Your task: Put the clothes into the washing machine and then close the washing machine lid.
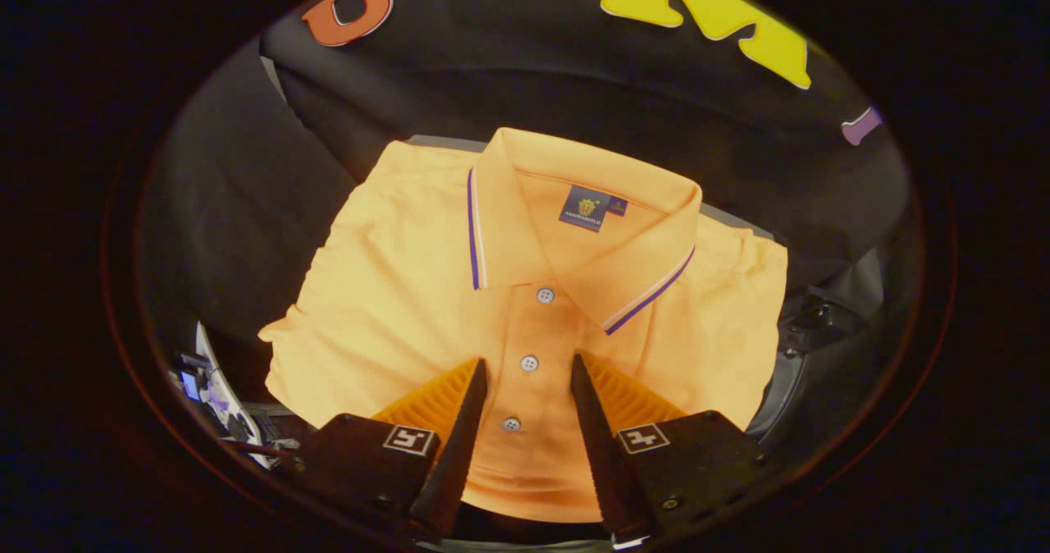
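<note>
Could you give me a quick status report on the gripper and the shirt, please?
Gripper open, fingers astride the button placket. Orange polo shirt lies folded flat, collar away from the fingers, not yet gripped. Nothing lies on it.

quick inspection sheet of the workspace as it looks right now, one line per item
surface: dark, mostly covered by the shirt; a pale edge shows behind the collar
job's things: orange polo shirt lying folded and flat, collar away from the gripper, buttons fastened; washing machine not identifiable
clutter: small objects beside the shirt's near corner, too blurred to name
gripper: gripper open, fingers apart above the button strip, not pressing the cloth
cables: a thin one near the small objects
surroundings: black cloth wall; dark hardware beside the shirt's other edge
</note>
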Motion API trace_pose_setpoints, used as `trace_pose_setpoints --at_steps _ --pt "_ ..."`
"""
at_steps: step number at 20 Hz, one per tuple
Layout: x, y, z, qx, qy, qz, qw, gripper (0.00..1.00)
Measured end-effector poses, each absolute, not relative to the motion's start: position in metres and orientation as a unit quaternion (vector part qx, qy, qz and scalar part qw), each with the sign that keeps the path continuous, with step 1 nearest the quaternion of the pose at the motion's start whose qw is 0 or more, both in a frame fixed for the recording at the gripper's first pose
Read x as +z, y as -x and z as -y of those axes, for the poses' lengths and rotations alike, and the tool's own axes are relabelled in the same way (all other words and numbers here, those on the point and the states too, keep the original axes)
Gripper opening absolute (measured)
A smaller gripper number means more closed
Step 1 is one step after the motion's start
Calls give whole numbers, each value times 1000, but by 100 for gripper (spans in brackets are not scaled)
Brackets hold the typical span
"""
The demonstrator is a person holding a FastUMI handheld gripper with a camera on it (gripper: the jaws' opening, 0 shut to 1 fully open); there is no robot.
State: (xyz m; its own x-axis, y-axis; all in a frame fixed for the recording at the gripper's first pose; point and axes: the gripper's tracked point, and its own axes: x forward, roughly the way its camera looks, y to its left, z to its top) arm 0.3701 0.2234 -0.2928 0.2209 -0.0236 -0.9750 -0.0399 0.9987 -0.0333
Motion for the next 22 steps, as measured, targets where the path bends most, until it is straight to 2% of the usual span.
trace_pose_setpoints --at_steps 2,5,6,7,11,22 --pt "-294 -371 -220 -4 8 -627 779 41" --pt "-290 -373 -221 10 -6 -629 777 23" --pt "-291 -371 -221 14 -15 -633 774 22" --pt "-288 -373 -224 22 -24 -640 768 14" --pt "-280 -382 -227 38 -70 -651 755 9" --pt "-262 -381 -224 44 -68 -622 779 9"
